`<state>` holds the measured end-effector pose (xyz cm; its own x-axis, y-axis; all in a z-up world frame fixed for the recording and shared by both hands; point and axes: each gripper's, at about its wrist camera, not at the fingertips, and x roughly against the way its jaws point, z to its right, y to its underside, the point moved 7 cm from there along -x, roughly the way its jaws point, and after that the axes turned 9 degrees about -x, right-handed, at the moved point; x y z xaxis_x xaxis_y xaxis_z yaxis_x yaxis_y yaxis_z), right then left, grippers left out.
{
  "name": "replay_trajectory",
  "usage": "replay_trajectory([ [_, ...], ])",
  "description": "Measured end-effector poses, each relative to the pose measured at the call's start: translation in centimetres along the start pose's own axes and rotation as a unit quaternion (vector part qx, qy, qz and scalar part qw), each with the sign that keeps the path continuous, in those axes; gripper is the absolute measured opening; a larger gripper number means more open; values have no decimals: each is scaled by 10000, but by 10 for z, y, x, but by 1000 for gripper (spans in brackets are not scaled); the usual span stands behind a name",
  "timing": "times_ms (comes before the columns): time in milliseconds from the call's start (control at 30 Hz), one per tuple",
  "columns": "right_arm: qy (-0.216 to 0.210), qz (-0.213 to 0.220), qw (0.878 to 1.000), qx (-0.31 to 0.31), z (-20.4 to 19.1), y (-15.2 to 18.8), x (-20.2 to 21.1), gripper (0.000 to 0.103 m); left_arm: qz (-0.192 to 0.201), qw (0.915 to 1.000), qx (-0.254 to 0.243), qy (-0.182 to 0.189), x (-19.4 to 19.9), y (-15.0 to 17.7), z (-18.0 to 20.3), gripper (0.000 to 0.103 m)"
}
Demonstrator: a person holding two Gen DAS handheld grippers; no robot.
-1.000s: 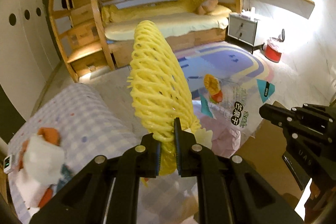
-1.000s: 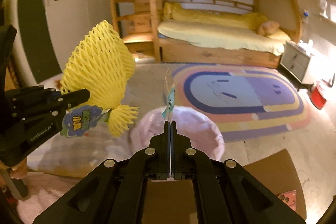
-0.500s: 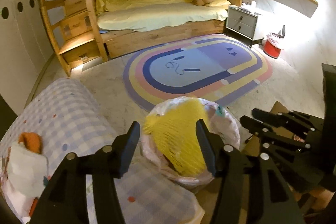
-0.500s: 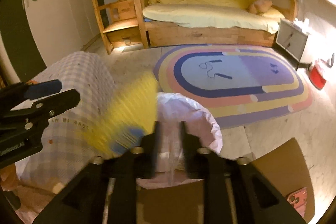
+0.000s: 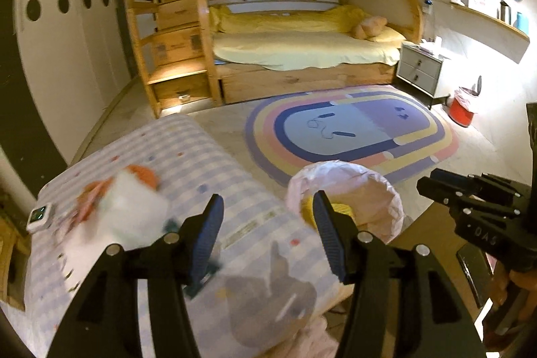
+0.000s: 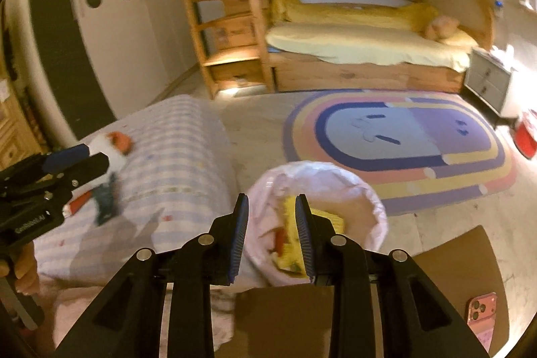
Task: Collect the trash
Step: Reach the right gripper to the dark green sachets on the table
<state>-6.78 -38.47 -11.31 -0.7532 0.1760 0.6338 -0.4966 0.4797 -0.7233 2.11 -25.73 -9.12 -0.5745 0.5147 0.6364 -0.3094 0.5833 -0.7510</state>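
Observation:
A waste bin with a pale pink liner [image 5: 386, 190] [image 6: 335, 171] stands on the floor beside the checked bedspread. A yellow foam net [image 5: 344, 209] [image 6: 330, 218] lies inside it with other wrappers. My left gripper [image 5: 266, 220] [image 6: 95, 156] is open over the bedspread's edge, left of the bin, with nothing between its fingers. Above the bin's near rim my right gripper [image 6: 271, 223] [image 5: 426, 185] is open and holds nothing. A blurred white and orange piece of trash [image 5: 131, 200] [image 6: 112, 145] lies on the bedspread.
The checked bedspread [image 5: 208, 156] fills the left. A small white device [image 5: 38, 215] sits at its far left. Brown cardboard [image 6: 453, 257] with a pink phone [image 6: 481, 311] lies at the right. Beyond lie a rainbow rug [image 5: 352, 130], a bunk bed and a red bin [image 5: 465, 109].
The left gripper opened and the yellow foam net dropped into the bin. The right gripper opened and let go of its clear wrapper. Both views swung left toward the bedspread.

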Motion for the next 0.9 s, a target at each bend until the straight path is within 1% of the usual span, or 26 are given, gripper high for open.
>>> replay_trajectory([
  [100,-206,-62,9996,183,-26,4,3,31,-28,9997,206,-146,18,16,-21,54],
  [267,-540,-236,9965,587,-77,17,0,31,-137,9967,577,-561,44,49,-66,54],
  [367,-727,-401,9931,825,-106,28,-10,31,-223,9919,873,-900,58,70,-98,54],
  [400,-796,-459,9918,892,-115,32,-13,31,-254,9893,985,-1043,62,79,-110,55],
  [433,-834,-504,9908,941,-121,35,-16,31,-272,9868,1087,-1173,66,85,-121,59],
  [467,-873,-550,9896,1000,-127,37,-19,32,-284,9841,1184,-1292,69,91,-129,61],
  [533,-981,-652,9865,1141,-143,43,-27,37,-310,9783,1400,-1497,74,104,-149,62],
  [600,-1080,-722,9838,1238,-157,48,-34,41,-336,9732,1668,-1545,75,114,-164,62],
  [667,-1153,-796,9815,1306,-169,50,-44,43,-342,9710,1807,-1530,75,117,-172,62],
  [900,-1198,-946,9775,1459,-188,51,-78,43,-286,9671,1977,-1574,73,119,-180,62],
])
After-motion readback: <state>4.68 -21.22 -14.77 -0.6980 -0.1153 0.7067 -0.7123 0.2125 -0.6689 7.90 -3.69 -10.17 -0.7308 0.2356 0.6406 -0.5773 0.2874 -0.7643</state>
